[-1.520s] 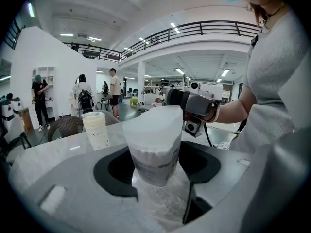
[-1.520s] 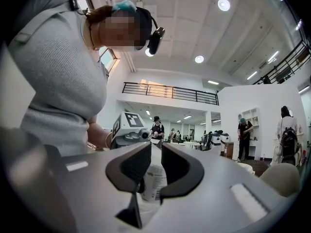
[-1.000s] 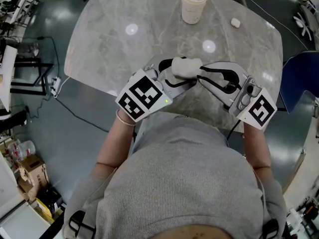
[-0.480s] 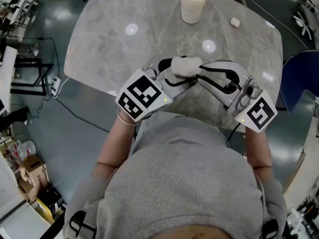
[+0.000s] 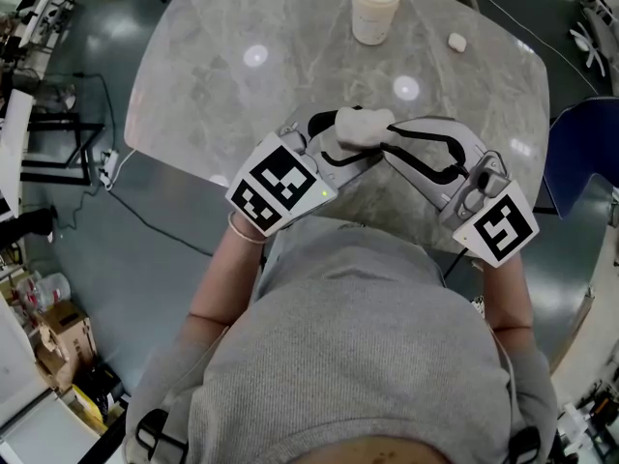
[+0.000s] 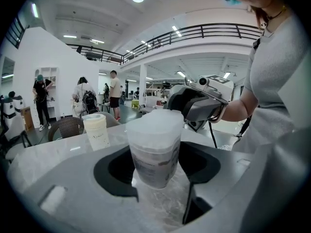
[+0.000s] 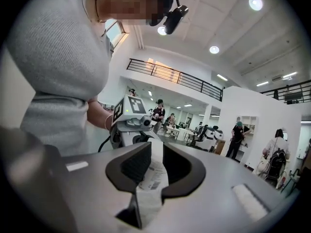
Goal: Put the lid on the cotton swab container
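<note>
Head view: left gripper (image 5: 344, 141) and right gripper (image 5: 389, 141) were both at the container (image 5: 362, 124), 6 o'clock on the counter (image 5: 222, 85); cup (image 5: 374, 8) at 12.
Left gripper view: fingers wide, clamped on the container, lid (image 6: 156, 124) on top.
Right gripper view: fingers narrow, pinching the lid.

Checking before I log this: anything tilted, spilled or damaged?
Nothing stands out. The cotton swab container stands upright in the left gripper, its lid on top, held by the right gripper; nothing spilled on the table.
</note>
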